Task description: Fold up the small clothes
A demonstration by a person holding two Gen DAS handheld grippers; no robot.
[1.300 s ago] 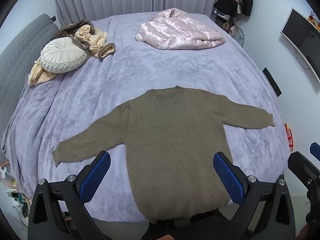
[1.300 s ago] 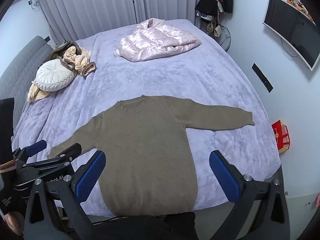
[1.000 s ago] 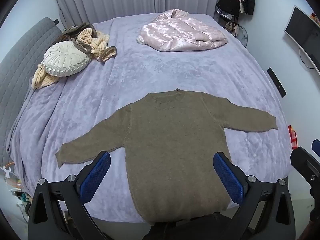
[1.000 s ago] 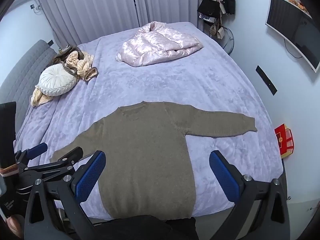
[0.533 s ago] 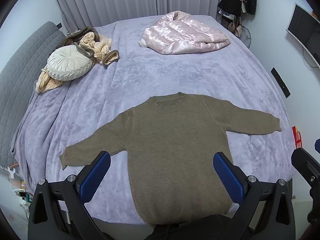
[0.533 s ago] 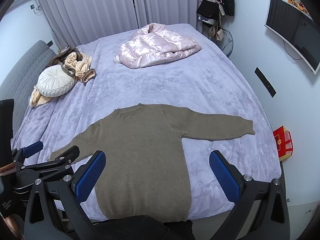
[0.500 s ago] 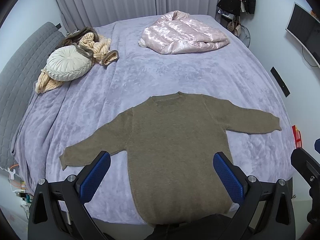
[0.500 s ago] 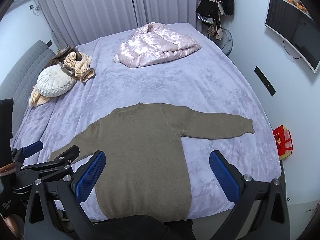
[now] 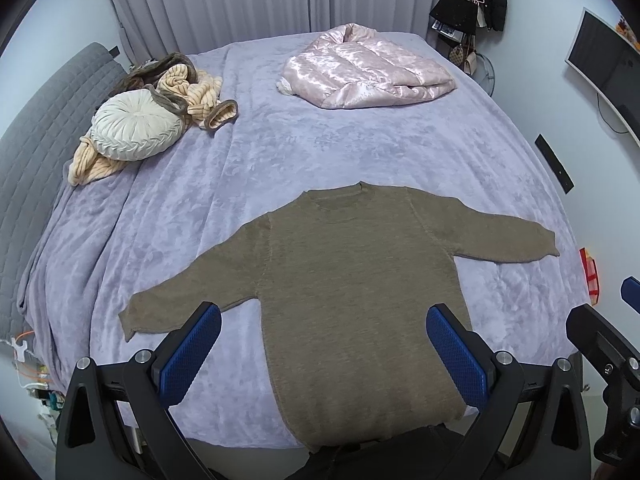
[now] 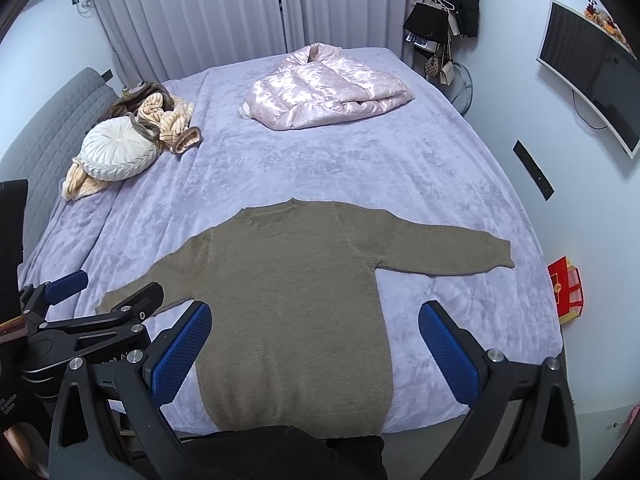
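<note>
Meanwhile, barely any change over the last second: only a slight drift back and up of both views, sweater point(image 9: 352, 300) unmoved. Lies flat and face-down on the bed point(image 9: 360, 152), sleeves spread, hem just ahead of and below both tongs. Left tongs point(image 9: 324, 354) wide and empty; right tongs point(image 10: 316, 352) likewise wide, holding nothing. Probably a pause before the first fold; no sleeve gripped yet.
</note>
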